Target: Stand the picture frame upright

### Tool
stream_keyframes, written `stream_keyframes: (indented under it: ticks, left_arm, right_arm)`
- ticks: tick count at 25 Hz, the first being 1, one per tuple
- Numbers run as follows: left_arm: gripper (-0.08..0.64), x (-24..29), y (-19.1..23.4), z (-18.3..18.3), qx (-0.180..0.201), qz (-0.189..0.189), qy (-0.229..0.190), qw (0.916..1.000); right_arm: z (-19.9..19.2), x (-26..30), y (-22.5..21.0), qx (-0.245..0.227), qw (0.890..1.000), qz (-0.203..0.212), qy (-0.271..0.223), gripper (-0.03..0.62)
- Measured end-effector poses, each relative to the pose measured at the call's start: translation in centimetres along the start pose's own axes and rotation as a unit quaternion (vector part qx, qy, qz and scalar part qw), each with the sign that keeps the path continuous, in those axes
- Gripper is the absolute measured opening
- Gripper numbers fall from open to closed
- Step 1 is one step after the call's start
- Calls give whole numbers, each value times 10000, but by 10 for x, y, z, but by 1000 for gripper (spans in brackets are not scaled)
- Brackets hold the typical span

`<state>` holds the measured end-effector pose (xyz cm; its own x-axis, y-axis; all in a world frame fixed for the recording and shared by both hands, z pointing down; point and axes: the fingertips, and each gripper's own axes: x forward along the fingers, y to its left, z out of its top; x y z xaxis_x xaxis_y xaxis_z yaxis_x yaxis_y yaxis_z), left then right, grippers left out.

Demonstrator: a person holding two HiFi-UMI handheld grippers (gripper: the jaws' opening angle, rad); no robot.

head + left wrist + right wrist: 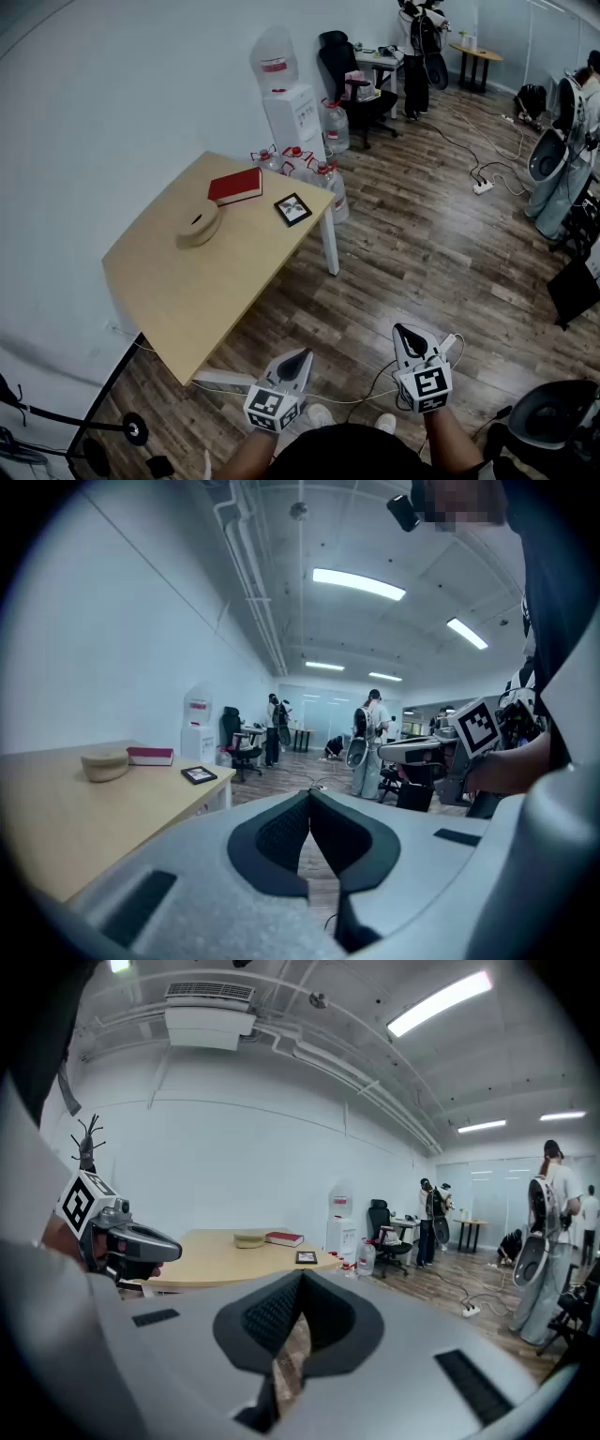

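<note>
While the left claw (300, 358) and the right claw (406, 332) hang with jaws pressed together on nothing, the picture frame (292, 209) lies flat on the worktop (187, 281), well ahead of both claws.

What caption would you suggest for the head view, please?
Left gripper and right gripper, shut and empty, held short of the table where the picture frame lies flat.

The book (235, 186) is red, the picture frame (292, 209) black.
</note>
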<state>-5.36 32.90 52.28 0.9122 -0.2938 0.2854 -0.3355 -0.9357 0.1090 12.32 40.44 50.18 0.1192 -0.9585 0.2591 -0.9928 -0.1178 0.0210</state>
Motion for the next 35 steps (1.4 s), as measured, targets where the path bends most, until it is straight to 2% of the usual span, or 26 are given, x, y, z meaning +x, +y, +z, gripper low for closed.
stream_keyframes:
  ticks: [9, 15, 20, 28, 35]
  left_arm:
    - [0, -6, -25, -11, -106, 285, -84, 9995]
    - [0, -13, -31, -14, 225, 325, -96, 9992]
    - [0, -14, -11, -19, 93, 312, -113, 9994]
    - [0, -23, 33, -6, 233, 10, -294, 9993]
    - [0, -42, 78, -19, 259, -199, -187, 9993]
  right_arm:
    - [-6, -25, -14, -78, 9999, 35, -64, 8]
    - [-1, -37, -5, 82, 9994, 205, -279, 8]
    - [3, -36, -2, 111, 9994, 77, -306, 9]
    - [22, 1, 37, -49, 9992, -180, -367, 9]
    - [28, 34, 63, 267, 9982, -397, -348, 9]
